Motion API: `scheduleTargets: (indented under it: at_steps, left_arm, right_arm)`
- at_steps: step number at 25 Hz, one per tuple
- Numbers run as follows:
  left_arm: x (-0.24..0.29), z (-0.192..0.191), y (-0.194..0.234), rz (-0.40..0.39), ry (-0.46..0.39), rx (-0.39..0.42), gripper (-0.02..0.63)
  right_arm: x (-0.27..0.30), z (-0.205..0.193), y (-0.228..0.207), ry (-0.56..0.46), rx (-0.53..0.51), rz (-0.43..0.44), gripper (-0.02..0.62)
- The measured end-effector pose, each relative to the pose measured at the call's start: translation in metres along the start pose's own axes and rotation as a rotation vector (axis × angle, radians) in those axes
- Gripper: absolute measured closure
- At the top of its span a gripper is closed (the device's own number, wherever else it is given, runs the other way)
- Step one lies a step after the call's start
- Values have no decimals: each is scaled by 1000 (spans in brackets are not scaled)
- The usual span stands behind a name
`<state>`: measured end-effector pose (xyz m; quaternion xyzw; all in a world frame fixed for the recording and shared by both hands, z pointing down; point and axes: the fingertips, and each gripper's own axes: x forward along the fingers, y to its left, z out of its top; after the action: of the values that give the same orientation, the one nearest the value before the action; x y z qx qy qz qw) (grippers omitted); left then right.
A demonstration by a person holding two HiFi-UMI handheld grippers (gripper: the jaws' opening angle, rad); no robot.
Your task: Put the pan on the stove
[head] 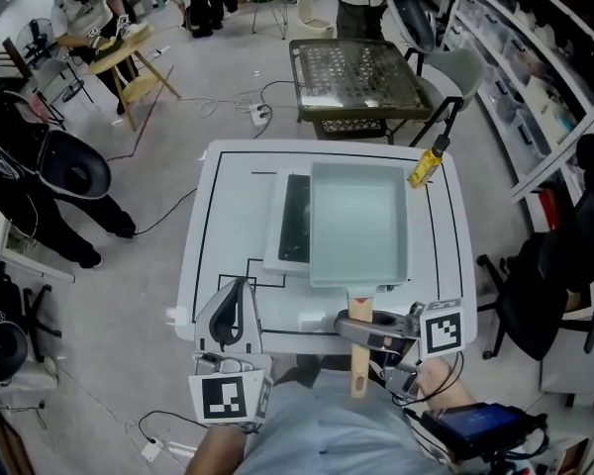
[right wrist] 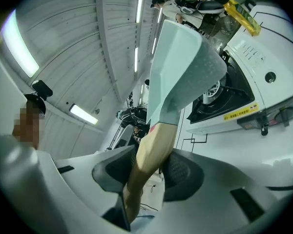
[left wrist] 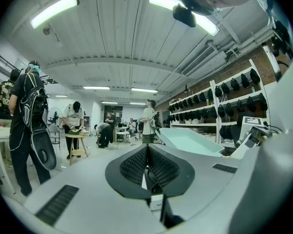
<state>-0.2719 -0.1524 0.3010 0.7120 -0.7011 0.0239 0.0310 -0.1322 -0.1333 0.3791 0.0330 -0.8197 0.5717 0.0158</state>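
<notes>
Right claw on pan, handle toward person

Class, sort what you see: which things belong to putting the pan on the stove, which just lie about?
In the job: pan, its wooden handle gripped by the right gripper; stove.
Lying about: yellow object on the table; shut left gripper.

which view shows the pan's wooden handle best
The right gripper view: the wooden handle fills the centre, clamped between the jaws of the right gripper. The head view shows it small from above, partly under the gripper. The left gripper view shows only the pale body of the pan, no handle.
</notes>
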Motion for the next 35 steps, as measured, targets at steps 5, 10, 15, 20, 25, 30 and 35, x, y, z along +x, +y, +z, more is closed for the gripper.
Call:
scheduleTargets:
  at_steps: [5, 10, 15, 20, 25, 30, 35]
  left_arm:
    - [13, -5, 3, -9, 15, -10, 588]
    - [25, -7, 11, -3, 24, -17, 588]
    - [40, -10, 20, 9, 41, -25, 588]
    - [58, -21, 27, 21, 70, -32, 588]
    - [72, -33, 29, 28, 105, -37, 588]
    - [84, -47, 30, 31, 142, -45, 588]
    - [94, -57, 34, 35, 167, -41, 588]
  right_arm:
    - [4, 15, -4, -6, -3, -9, 420]
    - [11, 27, -11, 1, 6, -16, 420]
    - [21, 37, -22, 20, 28, -17, 420]
    - [28, 49, -37, 25, 56, -18, 420]
    - [32, 57, -53, 25, 94, -21, 420]
    - [37, 60, -72, 21, 132, -28, 420]
    - [42, 63, -85, 21, 171, -28, 420]
